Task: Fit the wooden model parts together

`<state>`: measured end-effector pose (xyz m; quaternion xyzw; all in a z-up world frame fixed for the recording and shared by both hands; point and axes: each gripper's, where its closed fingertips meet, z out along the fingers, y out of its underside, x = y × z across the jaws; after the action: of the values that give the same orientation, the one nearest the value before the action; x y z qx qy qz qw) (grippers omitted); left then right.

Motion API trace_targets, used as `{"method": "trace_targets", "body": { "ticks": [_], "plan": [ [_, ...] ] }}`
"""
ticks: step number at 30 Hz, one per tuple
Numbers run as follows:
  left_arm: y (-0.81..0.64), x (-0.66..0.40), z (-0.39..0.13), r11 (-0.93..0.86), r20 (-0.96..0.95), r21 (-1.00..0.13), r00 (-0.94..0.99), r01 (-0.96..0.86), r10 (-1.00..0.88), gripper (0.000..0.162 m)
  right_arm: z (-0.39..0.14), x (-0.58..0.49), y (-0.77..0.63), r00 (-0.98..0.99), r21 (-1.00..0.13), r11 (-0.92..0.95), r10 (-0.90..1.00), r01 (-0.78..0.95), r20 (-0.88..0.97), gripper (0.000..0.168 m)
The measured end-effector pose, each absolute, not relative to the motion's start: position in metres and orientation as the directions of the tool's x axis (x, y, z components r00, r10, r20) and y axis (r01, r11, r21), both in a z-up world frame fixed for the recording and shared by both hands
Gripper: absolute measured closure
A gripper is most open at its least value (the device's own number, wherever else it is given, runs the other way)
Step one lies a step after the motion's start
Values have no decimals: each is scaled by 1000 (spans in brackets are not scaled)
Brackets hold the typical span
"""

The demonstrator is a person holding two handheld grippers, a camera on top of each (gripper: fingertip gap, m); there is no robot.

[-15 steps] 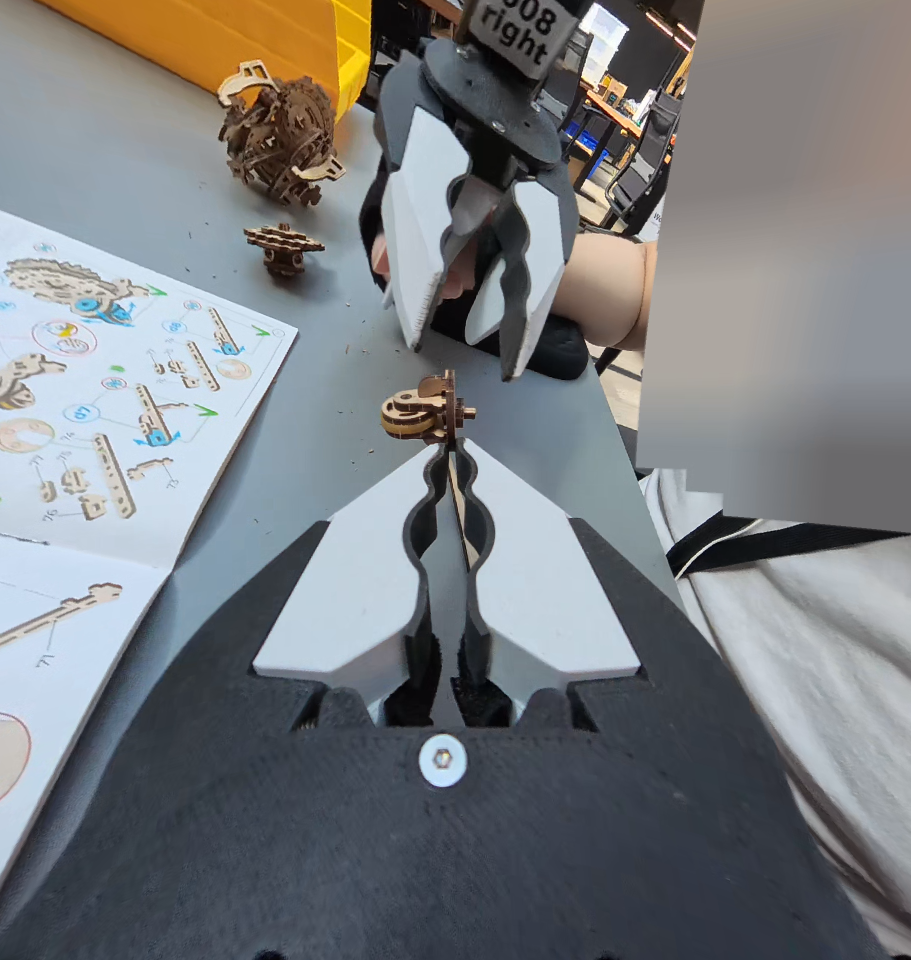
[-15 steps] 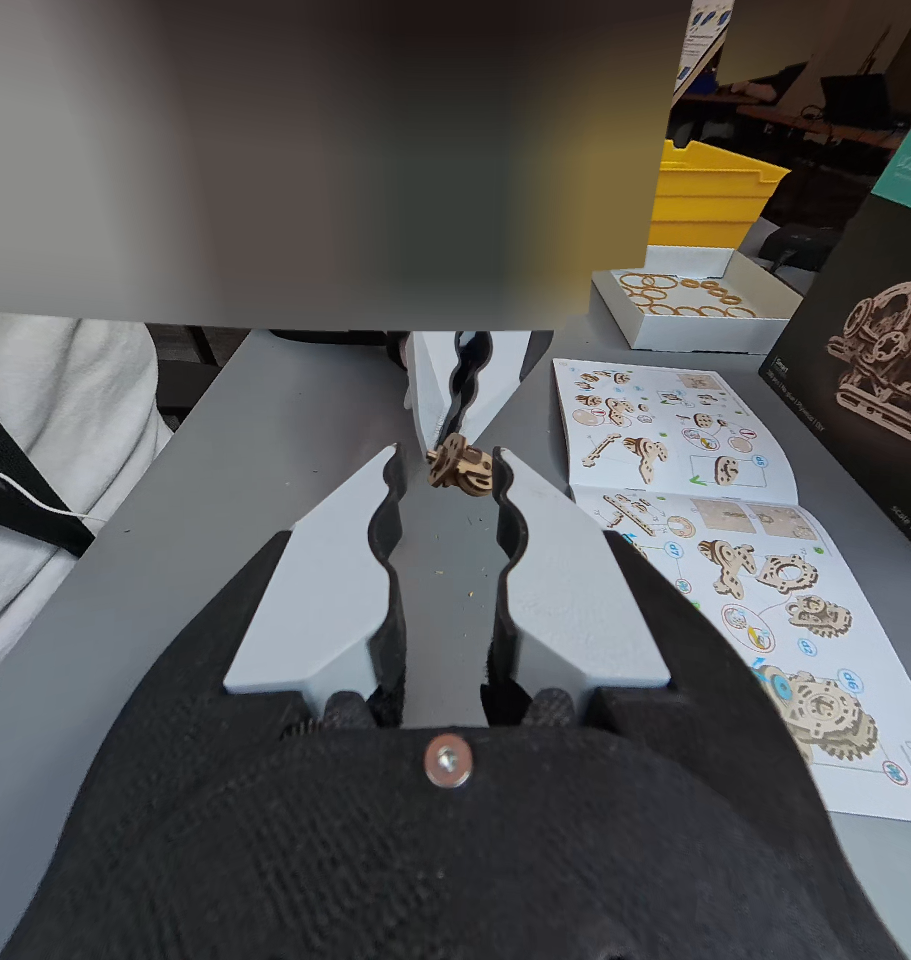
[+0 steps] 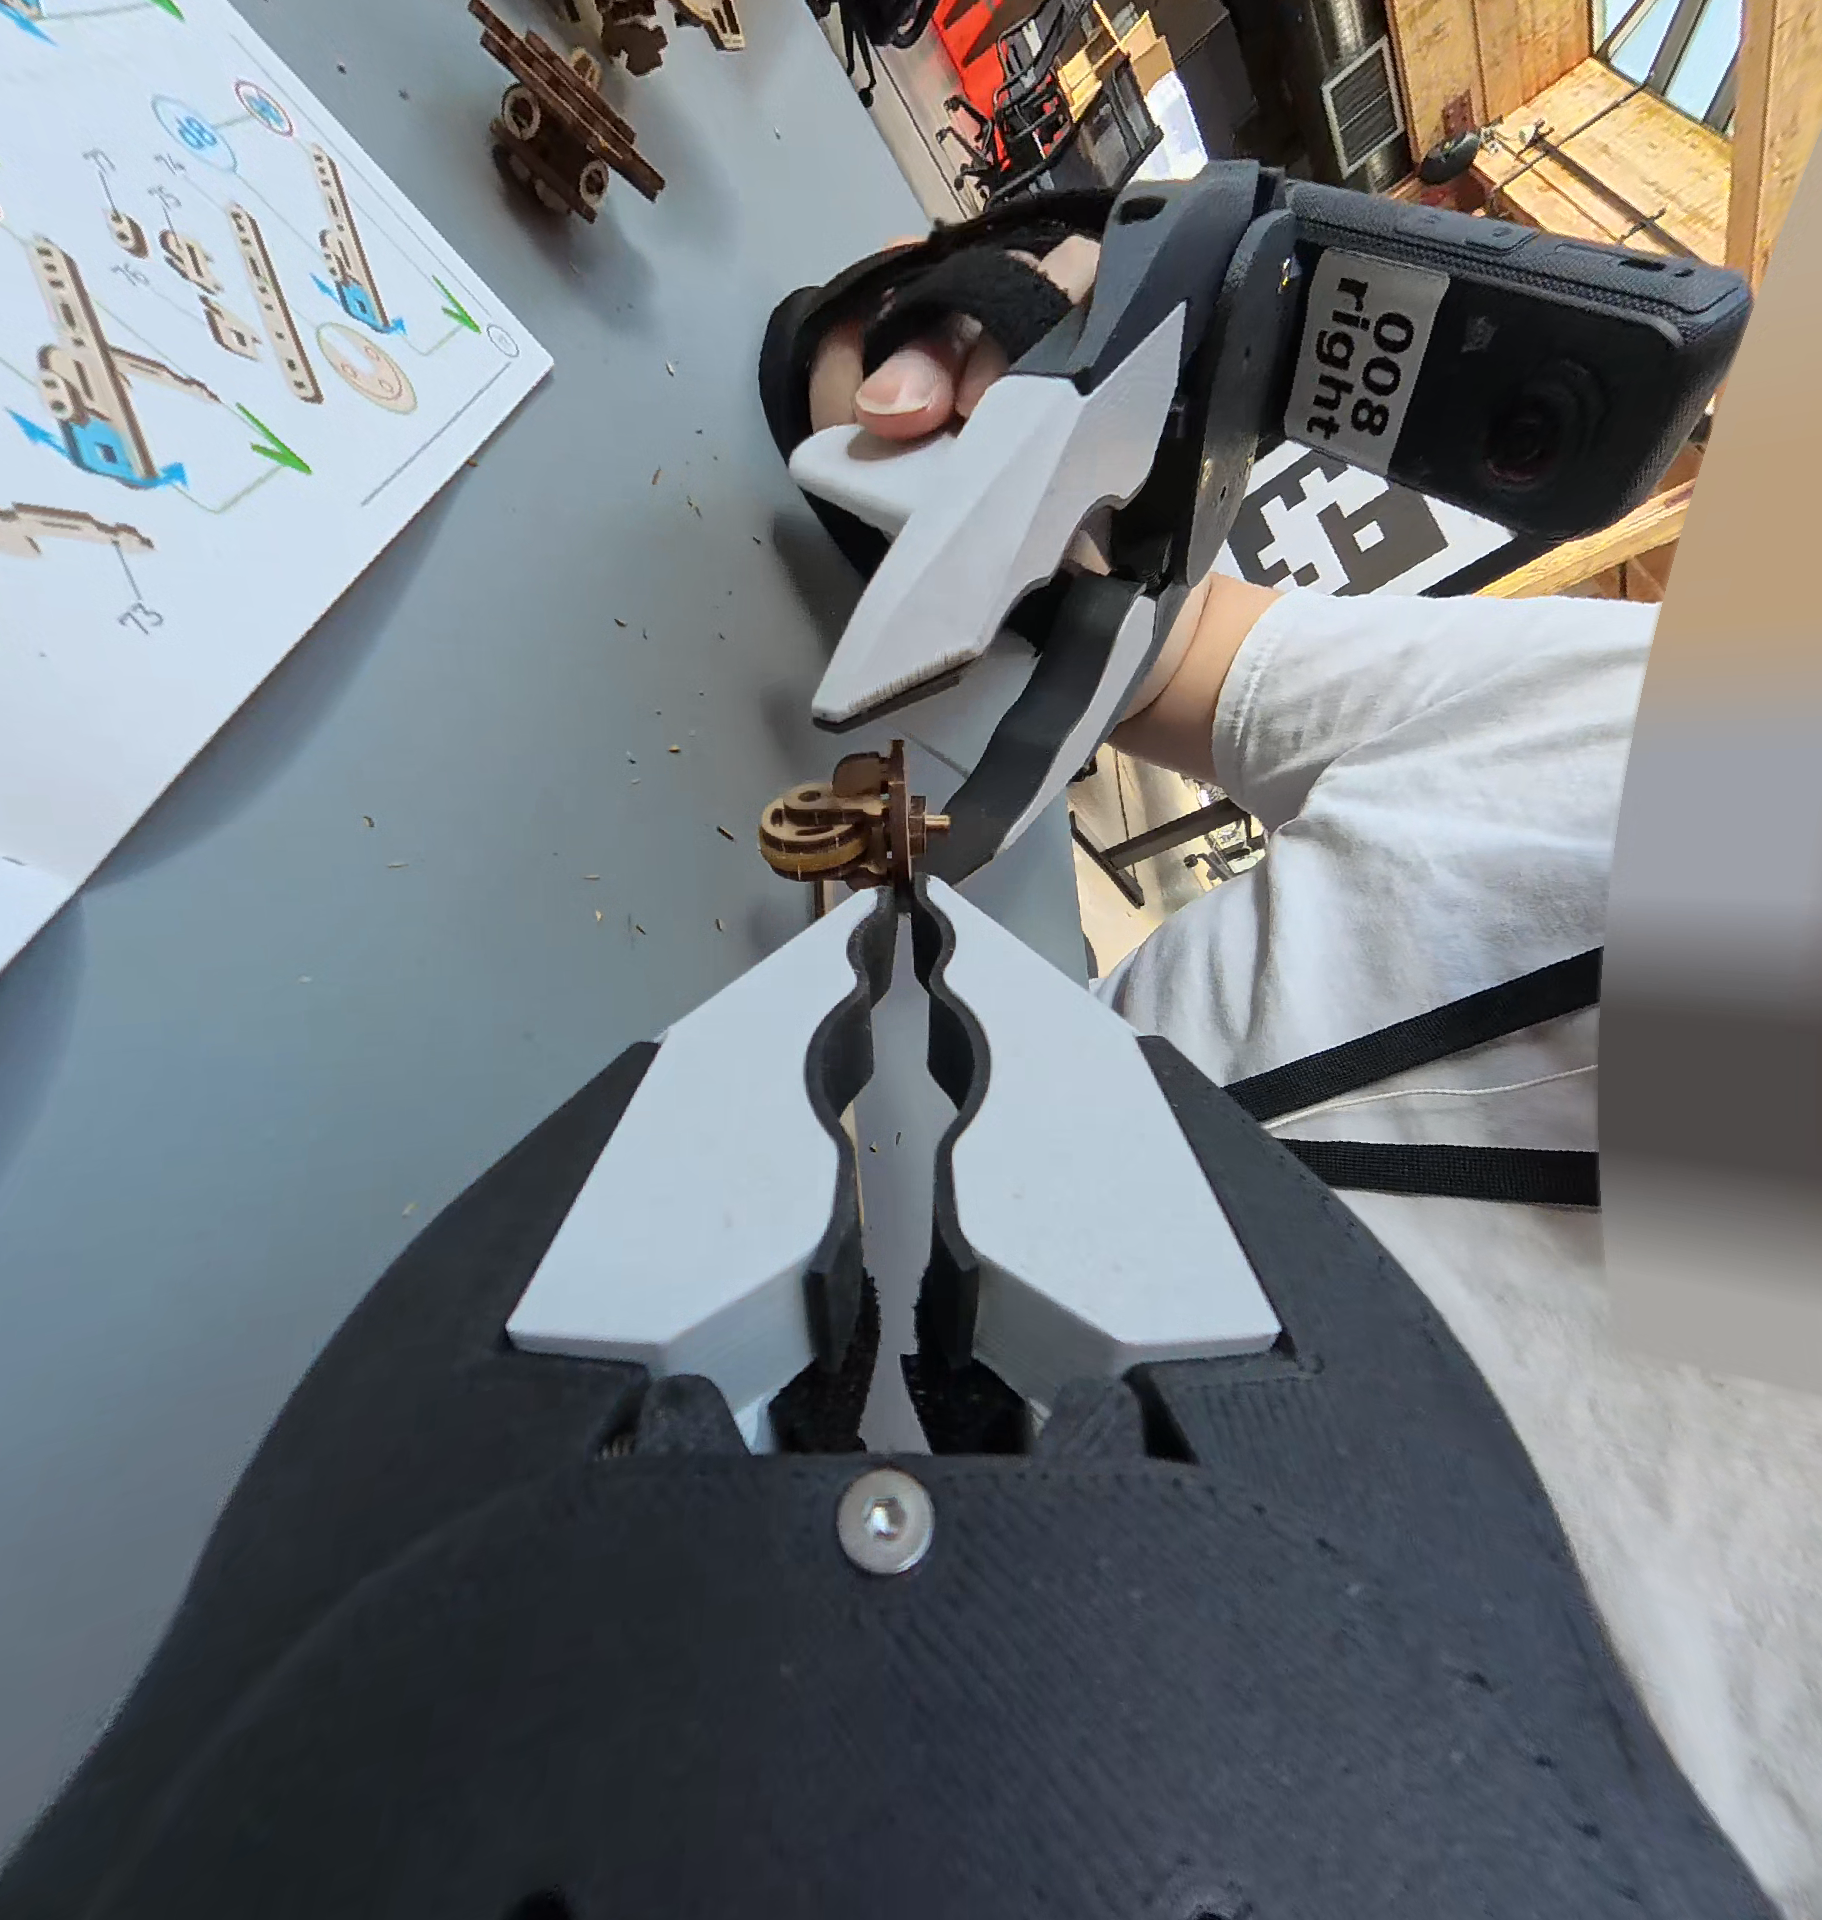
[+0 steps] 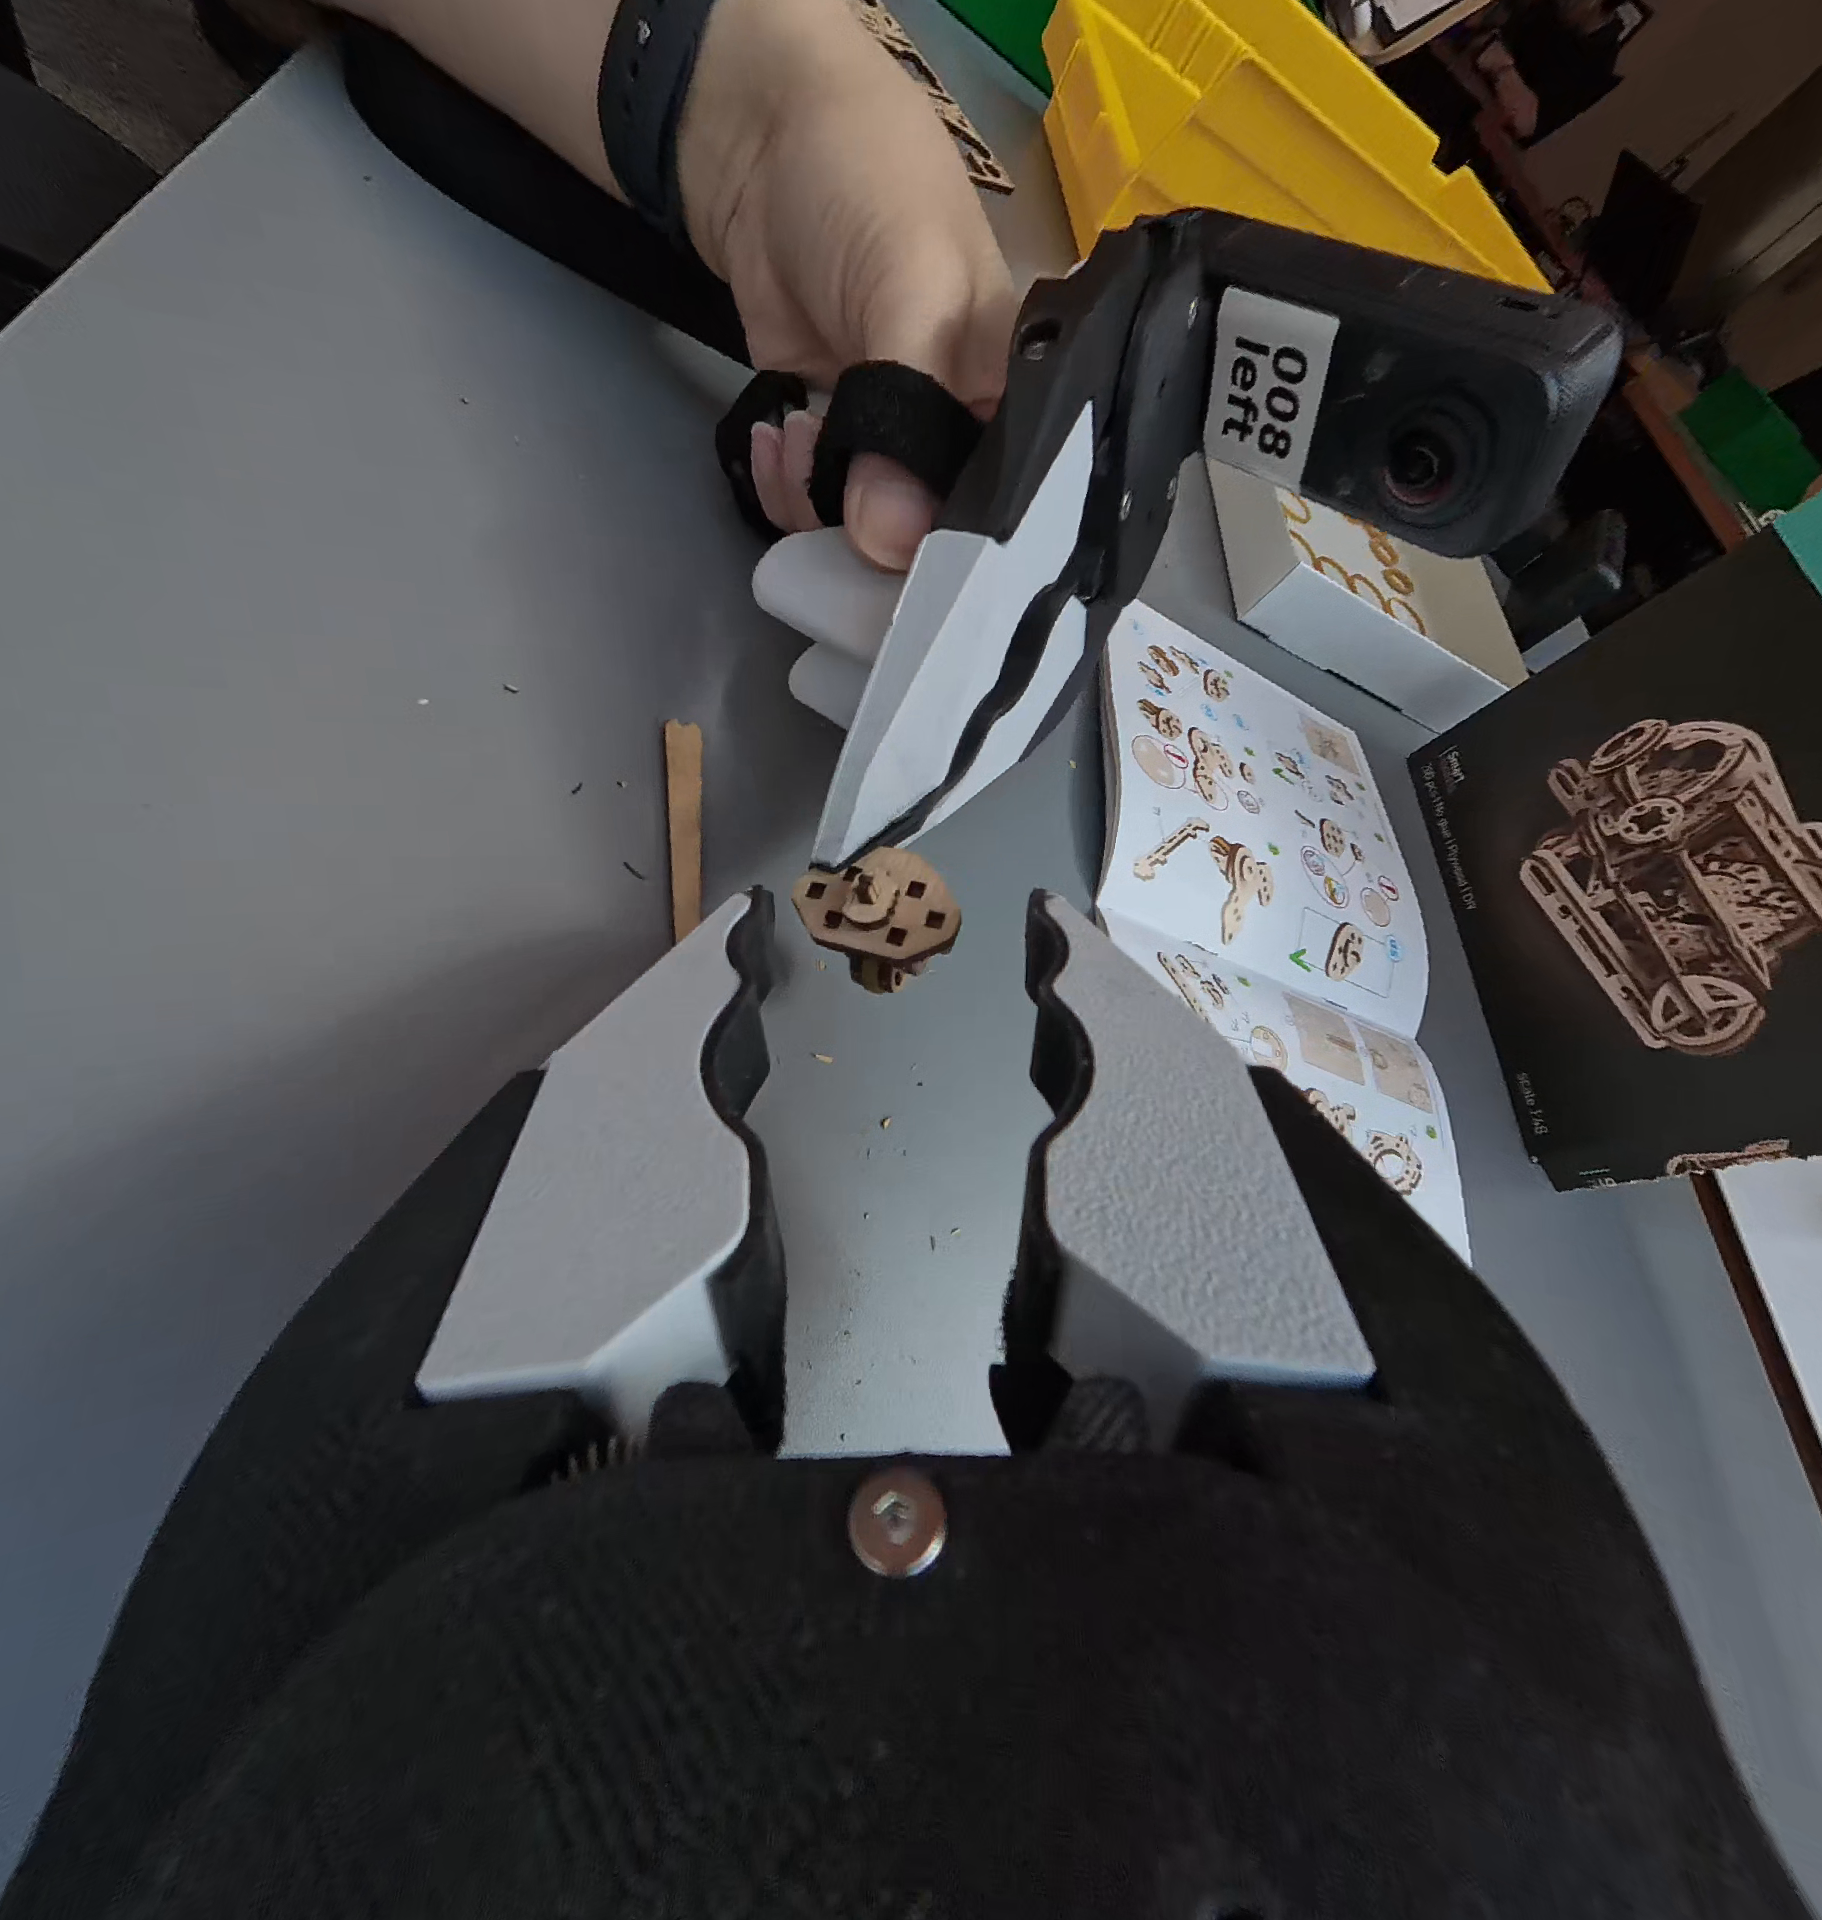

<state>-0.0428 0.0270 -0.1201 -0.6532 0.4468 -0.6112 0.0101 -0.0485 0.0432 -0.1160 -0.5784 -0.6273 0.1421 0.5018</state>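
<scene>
- Left wrist view: we see our left gripper (image 3: 899,896) pinched tight on the edge of the small wooden assembly (image 3: 845,823), held above the grey table (image 3: 387,935); the right gripper (image 3: 912,774) hangs close beyond, one fingertip seemingly touching the assembly's peg.
- Right wrist view: our right gripper (image 4: 894,930) is spread wide and empty, with the wooden assembly (image 4: 876,914) between its tips; the instruction booklet (image 4: 1271,862) lies to the right.

1. Illumination: bright, even, diffuse in both views.
2. Shadows: soft only, beneath the left gripper (image 4: 834,862) on the grey table (image 4: 263,644).
3. Distortion: strong wide-angle bending at frame edges (table lines curve).
4. Focus: centre sharp; background room (image 3: 1458,135) soft; instruction booklet (image 3: 159,343) slightly blurred.
</scene>
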Motion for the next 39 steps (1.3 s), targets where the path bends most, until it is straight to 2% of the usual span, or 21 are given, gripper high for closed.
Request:
{"method": "trace_targets", "body": {
  "ticks": [5, 11, 16, 20, 22, 25, 27, 30, 34, 36, 39],
  "plan": [
    [32, -44, -122, -658, 836, -498, -111, -565, -537, 162, -114, -51, 37, 161, -780, 284, 885, 558, 438, 137],
    [31, -45, -126, -676, 862, -455, -96, -579, -498, 162, -128, -50, 40, 138, -740, 275, 886, 613, 443, 143],
    [34, -45, -128, -678, 858, -456, -80, -577, -508, 162, -131, -48, 42, 157, -746, 232, 898, 624, 411, 143],
    [47, -50, -135, -616, 772, -533, -36, -580, -634, 160, -134, -44, 48, 196, -755, 176, 906, 631, 375, 143],
    [57, -52, -136, -582, 709, -585, -7, -565, -706, 149, -132, -41, 52, 229, -763, 150, 902, 628, 366, 143],
    [66, -49, -131, -576, 672, -631, 6, -519, -741, 119, -124, -40, 55, 249, -771, 174, 883, 613, 397, 144],
    [62, -45, -126, -587, 688, -634, -22, -504, -725, 113, -119, -38, 58, 264, -761, 200, 858, 617, 440, 143],
    [60, -39, -123, -601, 698, -643, -40, -475, -715, 115, -107, -39, 58, 279, -757, 250, 823, 603, 494, 143],
    [59, -35, -106, -604, 690, -688, -104, -401, -716, 132, -94, -38, 61, 308, -740, 301, 767, 602, 563, 144],
    [57, -34, -102, -601, 684, -700, -119, -386, -720, 127, -94, -37, 63, 312, -723, 307, 748, 619, 585, 144],
    [57, -31, -105, -602, 683, -699, -108, -386, -723, 131, -93, -39, 63, 305, -697, 330, 722, 637, 621, 143]
  ]
}}
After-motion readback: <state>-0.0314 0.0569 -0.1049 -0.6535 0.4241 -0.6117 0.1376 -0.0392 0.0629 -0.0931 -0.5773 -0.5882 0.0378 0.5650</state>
